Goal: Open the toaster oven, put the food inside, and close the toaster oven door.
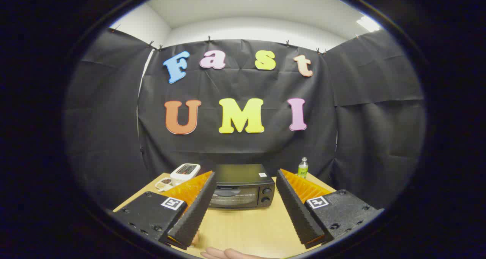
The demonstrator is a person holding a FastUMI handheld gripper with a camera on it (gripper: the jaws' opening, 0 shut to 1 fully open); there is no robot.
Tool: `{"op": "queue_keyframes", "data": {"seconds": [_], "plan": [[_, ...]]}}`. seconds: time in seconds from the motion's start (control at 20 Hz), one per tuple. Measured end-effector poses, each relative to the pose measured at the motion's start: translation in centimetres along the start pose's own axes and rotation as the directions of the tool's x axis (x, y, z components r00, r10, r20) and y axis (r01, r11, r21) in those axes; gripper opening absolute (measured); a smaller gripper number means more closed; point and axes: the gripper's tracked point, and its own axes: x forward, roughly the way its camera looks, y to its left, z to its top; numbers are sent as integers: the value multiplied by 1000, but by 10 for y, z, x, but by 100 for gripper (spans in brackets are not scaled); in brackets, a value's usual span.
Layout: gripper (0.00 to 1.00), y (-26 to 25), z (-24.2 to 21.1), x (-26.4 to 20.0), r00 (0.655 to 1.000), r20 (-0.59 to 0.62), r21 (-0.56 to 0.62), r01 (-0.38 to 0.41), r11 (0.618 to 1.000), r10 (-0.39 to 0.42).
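Note:
A black toaster oven (pixel 243 186) stands at the back of the wooden table (pixel 246 228), its glass door shut, handle across the top of the door and two knobs on its right side. My gripper (pixel 246 177) is open, its two black ribbed fingers (pixel 199 209) spread wide with nothing between them. The oven sits just beyond the fingertips, framed in the gap. A small white dish with dark food (pixel 164 183) lies left of the oven, partly hidden behind the left finger.
A white toaster (pixel 185 172) stands to the left of the oven, behind the dish. A small green bottle (pixel 302 168) stands at the oven's right rear. A person's hand (pixel 228 253) rests on the table's near edge, below the fingers.

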Motion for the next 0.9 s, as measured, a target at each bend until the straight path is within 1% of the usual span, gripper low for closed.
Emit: {"op": "queue_keyframes", "data": {"seconds": [0.15, 0.35, 0.45, 0.65, 0.75, 0.85, 0.9], "plan": [[100, -8, -3, 4, 1000, -1, -17, 25, 1000, -25], [100, -14, -14, 18, 998, -37, -24, 44, 999, -45], [100, -9, -20, 27, 998, -56, -8, 18, 1000, -18], [100, -15, -43, 52, 991, -137, 10, 3, 1000, -2], [100, -10, -59, 66, 981, -190, 9, -30, 1000, 31], [100, -17, -75, 77, 970, -241, -8, -34, 999, 31], [100, -13, -86, 82, 960, -275, -7, -51, 999, 48]]}}
